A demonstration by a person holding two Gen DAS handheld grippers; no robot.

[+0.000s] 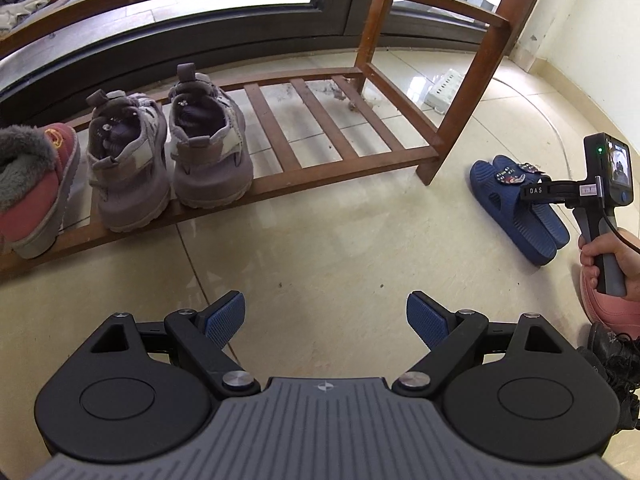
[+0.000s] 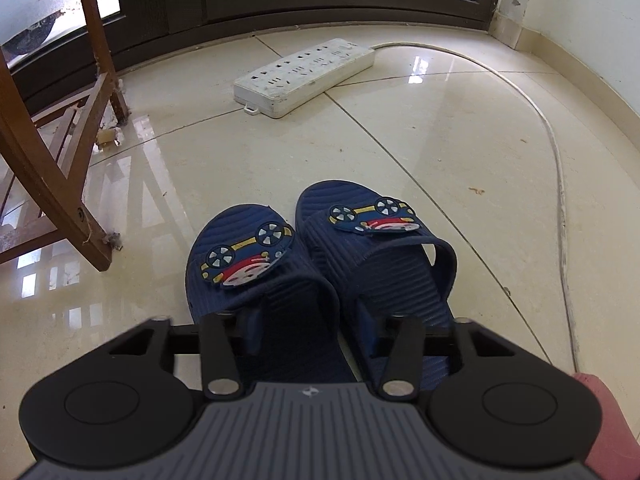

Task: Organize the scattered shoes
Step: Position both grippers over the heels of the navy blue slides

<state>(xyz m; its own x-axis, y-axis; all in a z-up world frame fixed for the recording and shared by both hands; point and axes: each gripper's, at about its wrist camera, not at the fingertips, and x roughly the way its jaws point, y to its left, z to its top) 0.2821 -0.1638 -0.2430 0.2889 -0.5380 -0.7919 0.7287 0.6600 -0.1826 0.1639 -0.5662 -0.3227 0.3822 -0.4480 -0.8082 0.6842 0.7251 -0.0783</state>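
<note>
Blue slippers [image 2: 320,264] on floor, right of rack [image 1: 344,120] | soft, light, side by side: pinch both inner walls | ur right tongs [image 2: 316,332] straddle them, closing | left tongs [image 1: 324,316] spread, empty.

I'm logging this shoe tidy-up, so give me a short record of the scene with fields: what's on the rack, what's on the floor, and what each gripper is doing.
rack bottom shelf: pair of grey-purple sneakers, red fur-lined shoe, right part free
floor: pair of blue slippers side by side beside the wooden rack; white power strip beyond
left gripper: jaws open, empty, over bare floor
right gripper: jaws closed on the slippers' adjoining inner sides
</note>
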